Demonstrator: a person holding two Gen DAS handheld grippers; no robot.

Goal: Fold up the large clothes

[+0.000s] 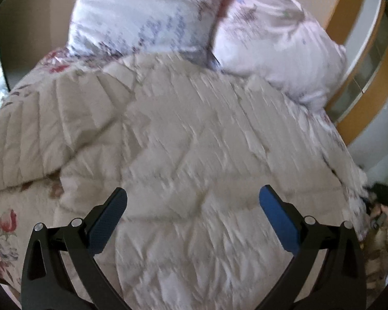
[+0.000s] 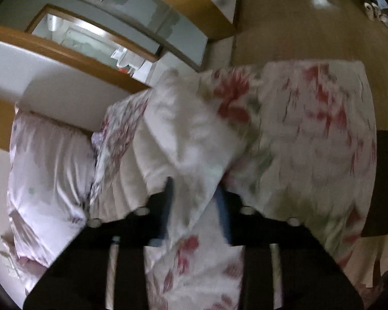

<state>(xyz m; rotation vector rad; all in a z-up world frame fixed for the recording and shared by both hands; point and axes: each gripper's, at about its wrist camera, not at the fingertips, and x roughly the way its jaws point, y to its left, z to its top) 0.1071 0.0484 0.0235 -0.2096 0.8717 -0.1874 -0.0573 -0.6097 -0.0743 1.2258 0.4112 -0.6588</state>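
A large quilted duvet [image 1: 188, 139], beige on its spread side, covers the bed, with a red floral face showing at its left edge [image 1: 2, 222]. My left gripper [image 1: 192, 196] is open and empty, hovering just above the duvet's near part. In the right wrist view my right gripper [image 2: 195, 193] is shut on a bunched fold of the duvet [image 2: 194, 149], lifted off the bed, with the floral side [image 2: 310, 134] hanging to the right. The image is motion-blurred.
Two floral pillows [image 1: 147, 15] [image 1: 279, 44] stand at the head of the bed; one also shows in the right wrist view [image 2: 46, 165]. A wooden wardrobe with glass panels [image 2: 132, 28] lines the wall. Wooden floor [image 2: 310, 31] lies beyond the bed.
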